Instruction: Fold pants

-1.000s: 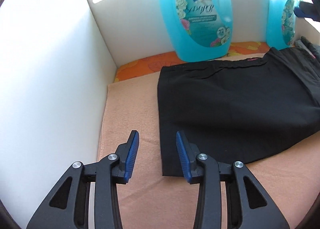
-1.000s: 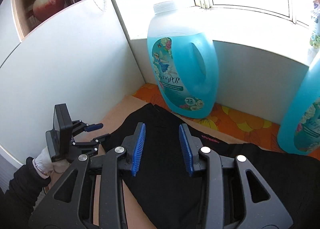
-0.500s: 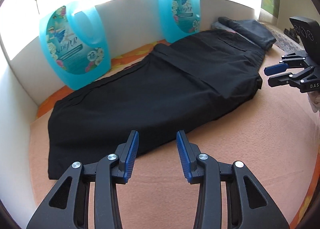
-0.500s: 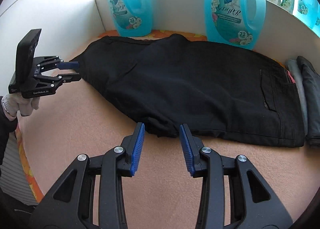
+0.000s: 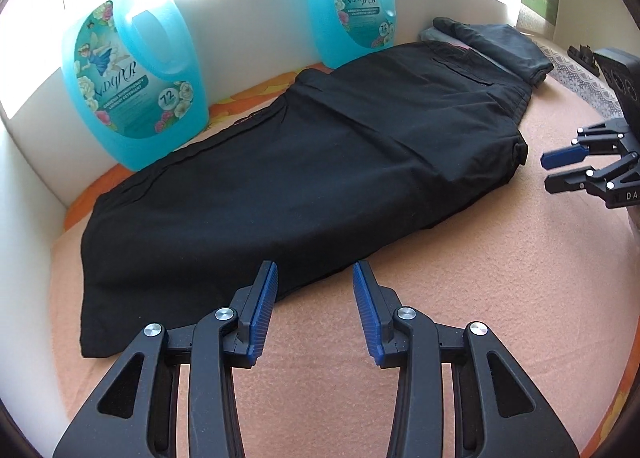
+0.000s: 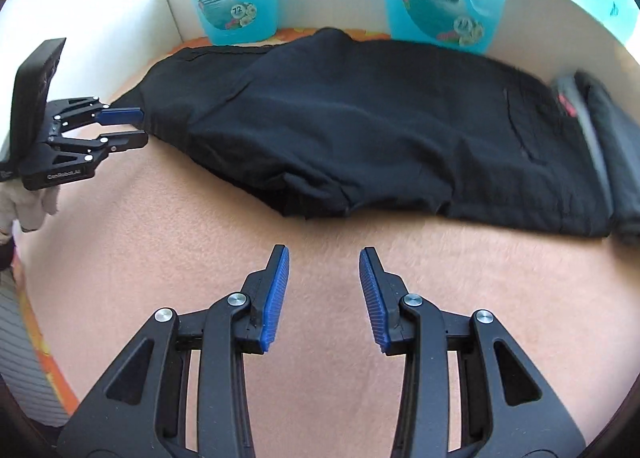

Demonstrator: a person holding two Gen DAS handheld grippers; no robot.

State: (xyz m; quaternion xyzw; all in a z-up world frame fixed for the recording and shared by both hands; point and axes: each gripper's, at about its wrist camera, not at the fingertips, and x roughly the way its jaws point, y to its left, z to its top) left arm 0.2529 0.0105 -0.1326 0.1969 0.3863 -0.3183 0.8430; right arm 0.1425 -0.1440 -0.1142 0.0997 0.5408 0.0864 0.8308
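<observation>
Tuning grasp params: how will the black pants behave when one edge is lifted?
Black pants probably floppy: they lie flat with soft creases, so a lifted edge should drape. Likely light, thin cloth. May drag on the fuzzy peach blanket rather than slide.

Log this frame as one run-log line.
step: pre-grasp | left tongs: open, empty, at pants near edge | right tongs: open, empty, over blanket | pants: flat, legs stacked lengthwise
</observation>
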